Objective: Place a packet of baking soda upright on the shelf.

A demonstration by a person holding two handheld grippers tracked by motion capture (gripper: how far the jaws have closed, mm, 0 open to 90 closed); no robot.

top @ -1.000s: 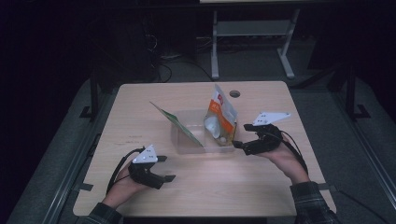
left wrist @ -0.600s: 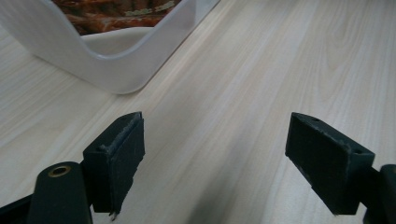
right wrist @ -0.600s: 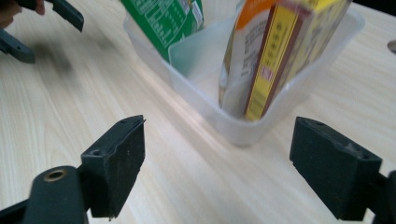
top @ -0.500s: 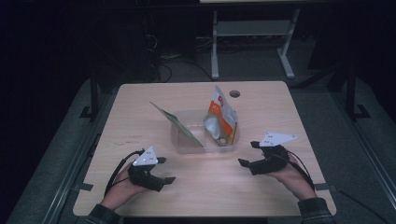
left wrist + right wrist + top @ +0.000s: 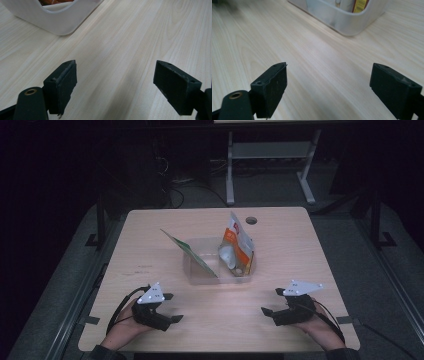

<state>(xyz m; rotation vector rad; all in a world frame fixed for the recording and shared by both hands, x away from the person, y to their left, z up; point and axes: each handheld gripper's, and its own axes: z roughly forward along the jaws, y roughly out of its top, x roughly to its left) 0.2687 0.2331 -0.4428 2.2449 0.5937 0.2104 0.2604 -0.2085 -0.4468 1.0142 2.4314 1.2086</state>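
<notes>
A clear plastic bin [image 5: 220,275] stands mid-table. An orange and white bag [image 5: 239,242] stands upright in its right end, and a flat green packet [image 5: 192,254] leans out over its left end. My left gripper [image 5: 174,307] rests low near the front left, open and empty, and its own view shows bare wood between the jaws [image 5: 116,67] and a bin corner [image 5: 57,22] ahead. My right gripper [image 5: 270,301] sits near the front right, apart from the bin. Its jaws [image 5: 329,67] have just been opening and hold nothing. The bin wall [image 5: 347,20] lies ahead of them.
The wooden table [image 5: 150,245] has a round cable hole [image 5: 251,220] at the back. Dark floor surrounds it, with a metal stand [image 5: 270,155] behind. A strip of bare wood separates the bin from both grippers.
My right gripper has drawn back from the bin's right side toward the front edge and sunk to the table. The left gripper has stayed put.
</notes>
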